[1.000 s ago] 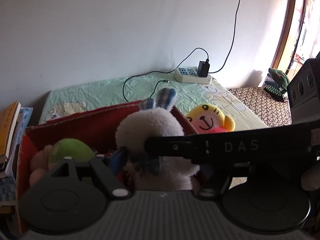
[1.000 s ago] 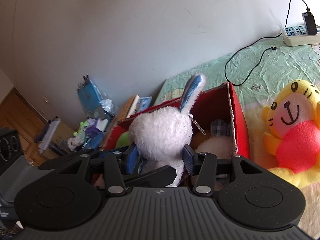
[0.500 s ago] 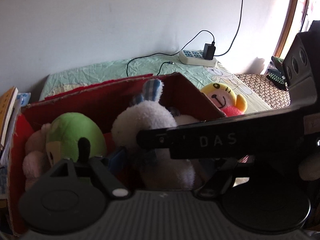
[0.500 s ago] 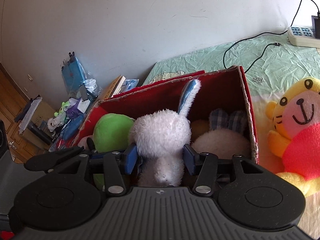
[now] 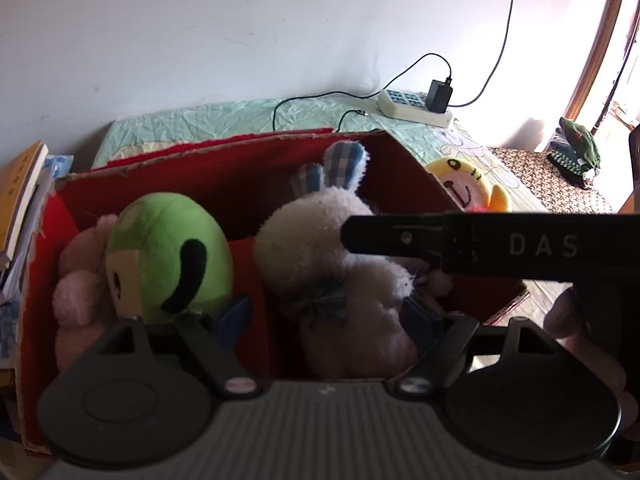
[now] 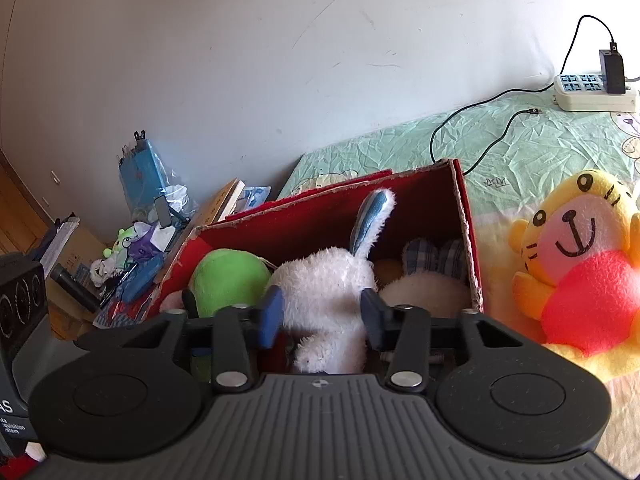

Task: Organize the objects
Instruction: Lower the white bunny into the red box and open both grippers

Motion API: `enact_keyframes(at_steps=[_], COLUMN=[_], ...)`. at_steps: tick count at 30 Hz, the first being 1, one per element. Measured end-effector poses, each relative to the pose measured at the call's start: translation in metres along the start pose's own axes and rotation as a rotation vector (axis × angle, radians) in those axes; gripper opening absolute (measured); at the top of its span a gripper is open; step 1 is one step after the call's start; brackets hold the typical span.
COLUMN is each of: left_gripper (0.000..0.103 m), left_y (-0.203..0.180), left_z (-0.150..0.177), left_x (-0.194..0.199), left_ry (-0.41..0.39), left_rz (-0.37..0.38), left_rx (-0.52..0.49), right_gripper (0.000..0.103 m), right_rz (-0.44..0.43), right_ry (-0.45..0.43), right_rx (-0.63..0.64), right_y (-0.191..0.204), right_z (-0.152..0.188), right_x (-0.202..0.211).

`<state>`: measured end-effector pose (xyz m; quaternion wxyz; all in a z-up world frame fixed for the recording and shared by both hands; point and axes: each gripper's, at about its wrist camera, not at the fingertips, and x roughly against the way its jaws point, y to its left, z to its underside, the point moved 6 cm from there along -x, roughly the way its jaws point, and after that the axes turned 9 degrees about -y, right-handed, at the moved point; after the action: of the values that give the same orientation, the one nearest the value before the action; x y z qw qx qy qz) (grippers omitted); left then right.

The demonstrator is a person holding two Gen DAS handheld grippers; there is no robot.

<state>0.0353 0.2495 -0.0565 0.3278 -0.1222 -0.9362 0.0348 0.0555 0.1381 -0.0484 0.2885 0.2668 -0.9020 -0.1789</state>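
Your right gripper (image 6: pixel 322 316) is closed on the white plush rabbit (image 6: pixel 326 292), blue pads pressed into its sides, holding it low inside the red cardboard box (image 6: pixel 466 236). Your left gripper (image 5: pixel 326 314) stands wide, fingers either side of the same rabbit (image 5: pixel 320 236) and gripping nothing; whether they touch it is hard to tell. In the box, a green plush (image 5: pixel 168 252) sits left of the rabbit, against a pink plush (image 5: pixel 78 280). A cream plush with checked ears (image 6: pixel 428 284) lies to its right. A yellow tiger plush (image 6: pixel 580 260) sits outside on the bedsheet (image 6: pixel 540 140), beside the box's right wall.
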Motion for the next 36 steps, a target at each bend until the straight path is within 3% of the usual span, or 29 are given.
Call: enact_keyframes(at_steps=[11, 36], left_gripper=[0.084, 0.092], left_y=[-0.003, -0.045], left_z=[-0.001, -0.006], left_x=[-0.001, 0.038], left_ry=[0.039, 0.014], left_rz=[-0.094, -0.298], left_rx=[-0.023, -0.085], right_gripper=[0.035, 0.036], right_rz=[-0.005, -0.004], right_ry=[-0.011, -0.130], right_rx=[-0.036, -0.025], right_y=[-0.004, -0.014], right_z=[0.003, 0.015], right_x=[0.008, 0.075])
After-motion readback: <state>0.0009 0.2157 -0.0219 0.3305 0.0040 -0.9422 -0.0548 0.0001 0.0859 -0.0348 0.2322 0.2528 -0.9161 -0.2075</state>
